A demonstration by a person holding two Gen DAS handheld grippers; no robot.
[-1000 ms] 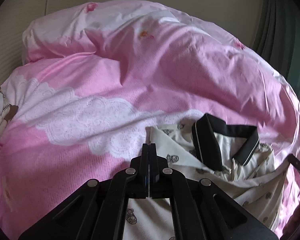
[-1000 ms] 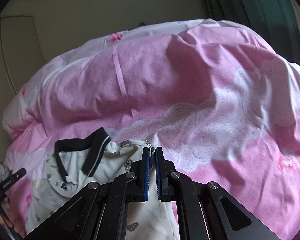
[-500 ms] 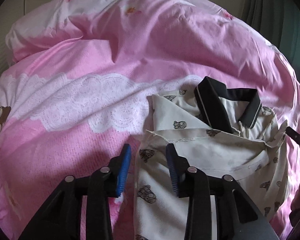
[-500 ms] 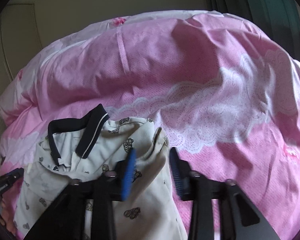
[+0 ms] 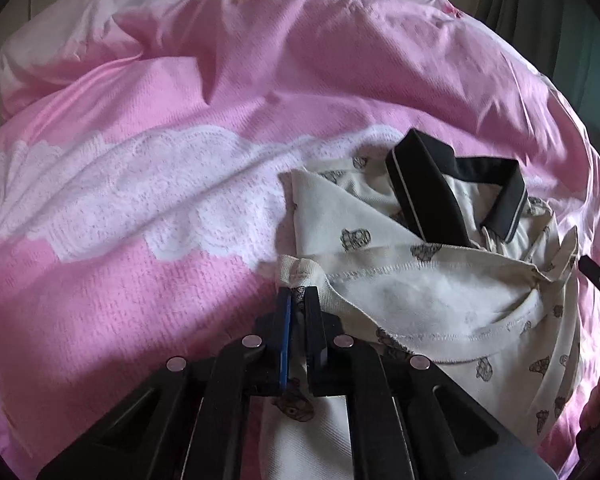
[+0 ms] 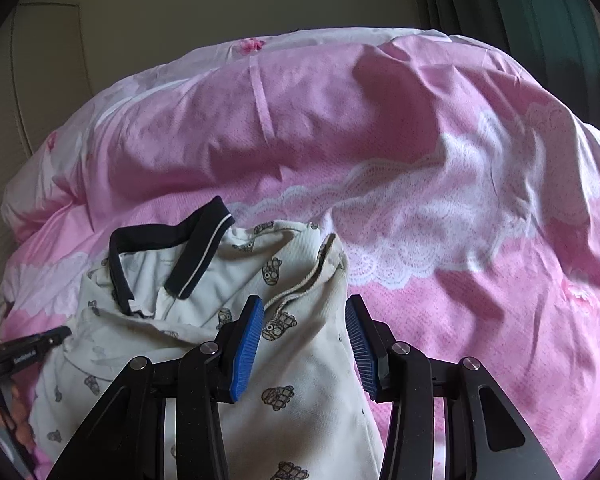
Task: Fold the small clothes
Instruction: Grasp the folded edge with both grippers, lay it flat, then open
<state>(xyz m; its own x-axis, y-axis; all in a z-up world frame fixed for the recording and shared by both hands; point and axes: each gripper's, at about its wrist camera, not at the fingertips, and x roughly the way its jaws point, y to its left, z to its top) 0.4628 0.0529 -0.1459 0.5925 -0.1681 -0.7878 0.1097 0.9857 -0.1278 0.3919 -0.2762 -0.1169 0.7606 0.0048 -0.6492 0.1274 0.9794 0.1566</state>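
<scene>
A small cream polo shirt with dark printed figures and a black collar lies crumpled on a pink duvet. My left gripper is shut on the shirt's left hem edge. In the right wrist view the same shirt lies under my right gripper, which is open, its blue pads on either side of the shirt's right fold without gripping it. The collar sits to the left of it.
The pink duvet with white lace print bunches up high behind the shirt. A beige headboard or wall stands behind, a dark green curtain at the right. The other gripper's tip shows at the left edge.
Both grippers were shut a second ago, then opened and dropped the shirt. The left has since closed again on the hem edge; the right stays open over the fold.
</scene>
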